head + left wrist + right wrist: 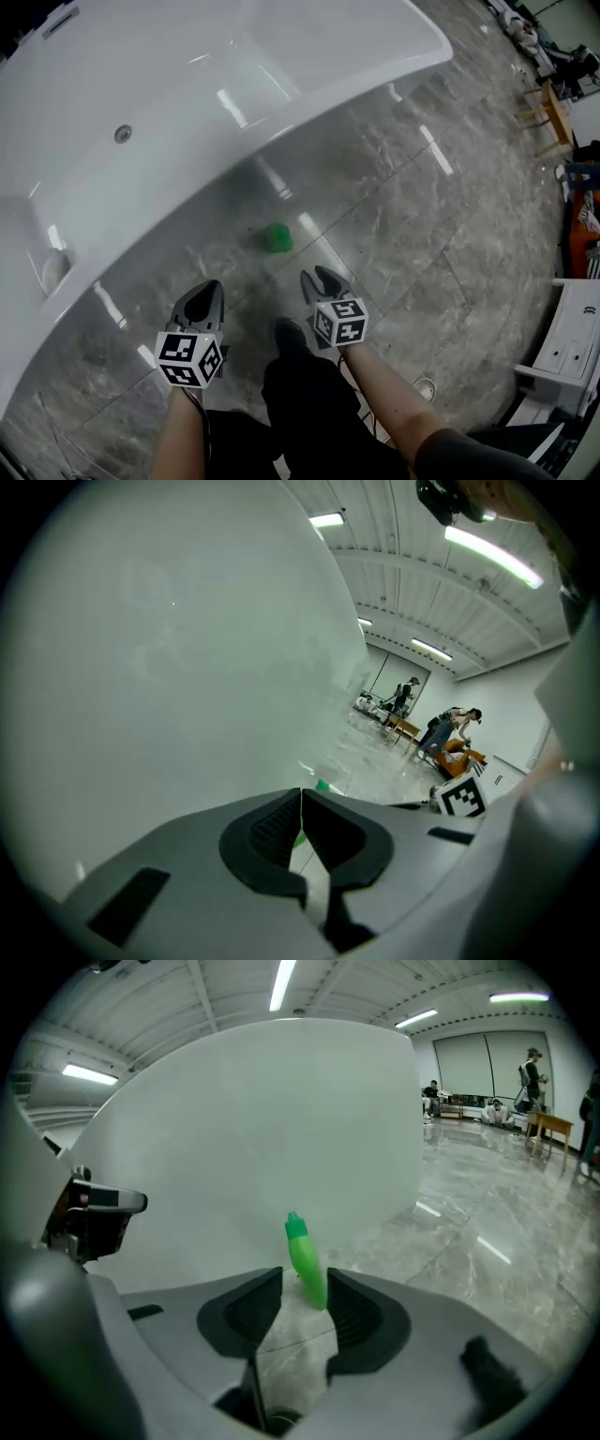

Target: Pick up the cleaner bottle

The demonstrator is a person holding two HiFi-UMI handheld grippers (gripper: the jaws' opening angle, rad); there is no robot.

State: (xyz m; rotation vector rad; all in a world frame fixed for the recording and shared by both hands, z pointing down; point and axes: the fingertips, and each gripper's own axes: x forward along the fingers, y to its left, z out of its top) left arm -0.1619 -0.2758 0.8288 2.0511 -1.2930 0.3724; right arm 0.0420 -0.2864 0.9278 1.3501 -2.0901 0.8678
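A green cleaner bottle [277, 237] stands upright on the grey marble floor, close to the outer wall of a white bathtub [187, 169]. In the right gripper view the bottle [306, 1258] shows through the gap between my jaws, a little beyond the tips and untouched. My right gripper [316, 275] is open, just below and right of the bottle in the head view. My left gripper [210, 286] hangs to the bottle's lower left, shut with nothing in it. In the left gripper view its tips [300, 791] meet, and only a sliver of the green bottle [322, 786] peeks over them.
The tub wall [244, 1129] fills the space ahead of both grippers. My dark shoe [287, 334] stands between the two arms. A floor drain [427, 385] and a white cabinet [574, 345] lie to the right. A wooden stool [553, 105] and several people are far off.
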